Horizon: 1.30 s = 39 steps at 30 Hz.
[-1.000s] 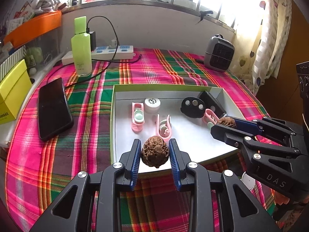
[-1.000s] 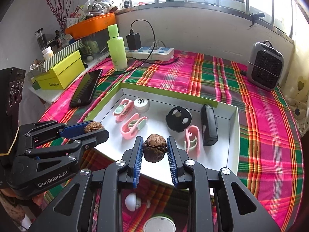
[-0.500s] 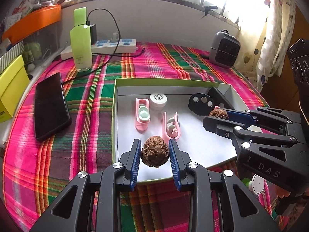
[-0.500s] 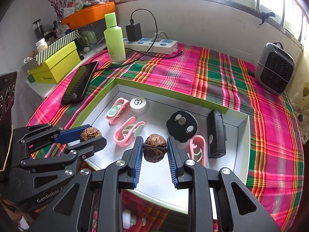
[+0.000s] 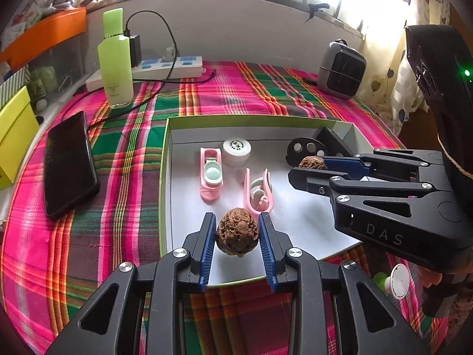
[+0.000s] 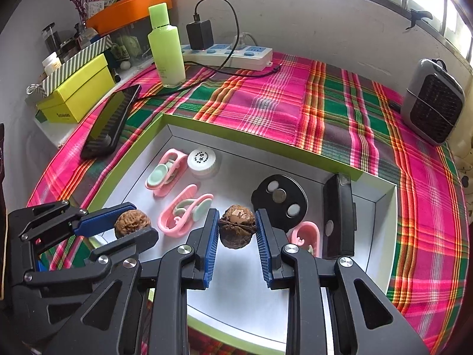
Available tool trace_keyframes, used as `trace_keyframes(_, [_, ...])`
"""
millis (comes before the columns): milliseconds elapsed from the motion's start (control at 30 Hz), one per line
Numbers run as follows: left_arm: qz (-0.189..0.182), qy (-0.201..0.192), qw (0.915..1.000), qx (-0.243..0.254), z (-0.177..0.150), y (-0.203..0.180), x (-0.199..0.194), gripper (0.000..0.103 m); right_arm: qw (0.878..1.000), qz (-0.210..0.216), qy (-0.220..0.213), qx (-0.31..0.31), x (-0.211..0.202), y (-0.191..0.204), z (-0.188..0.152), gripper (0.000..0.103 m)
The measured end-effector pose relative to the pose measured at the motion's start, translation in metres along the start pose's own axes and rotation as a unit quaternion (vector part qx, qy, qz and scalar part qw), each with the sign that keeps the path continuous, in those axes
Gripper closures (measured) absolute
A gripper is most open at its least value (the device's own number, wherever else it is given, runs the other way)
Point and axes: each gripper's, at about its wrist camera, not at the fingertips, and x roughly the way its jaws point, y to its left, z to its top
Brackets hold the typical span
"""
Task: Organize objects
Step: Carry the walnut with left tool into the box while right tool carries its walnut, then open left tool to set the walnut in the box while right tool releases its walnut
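- Wrinkled brown walnut (image 5: 238,232) clamped between my left gripper (image 5: 236,236) pads; pointed end down toward the box floor, long axis upright; hanging over the near-left part of the white box (image 5: 295,216)
- Darker walnut (image 6: 237,226) pinched in my right gripper (image 6: 236,230); seam lying crosswise between the pads; hanging over mid-box, right of the pink clip (image 6: 183,213), near the black disc (image 6: 279,196)
- Judgement: both set-downs lie straight below; the open floor to the near side suits either

The walnut (image 5: 238,232) is rough and deeply wrinkled. The tablecloth (image 5: 224,88) is woven plaid cloth. The tray (image 5: 295,213) has a smooth matt white floor. The phone (image 5: 69,162) is glossy black; the clips (image 5: 210,174) are smooth pink plastic.
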Motion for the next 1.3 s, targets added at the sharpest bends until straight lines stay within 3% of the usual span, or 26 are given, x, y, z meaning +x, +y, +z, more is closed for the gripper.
trace_keyframes(1300, [0.004,-0.005,1.0,0.004,0.0,-0.003,0.0,0.075,1.0,0.009,0.02,-0.015,0.024,0.011,0.016,0.077])
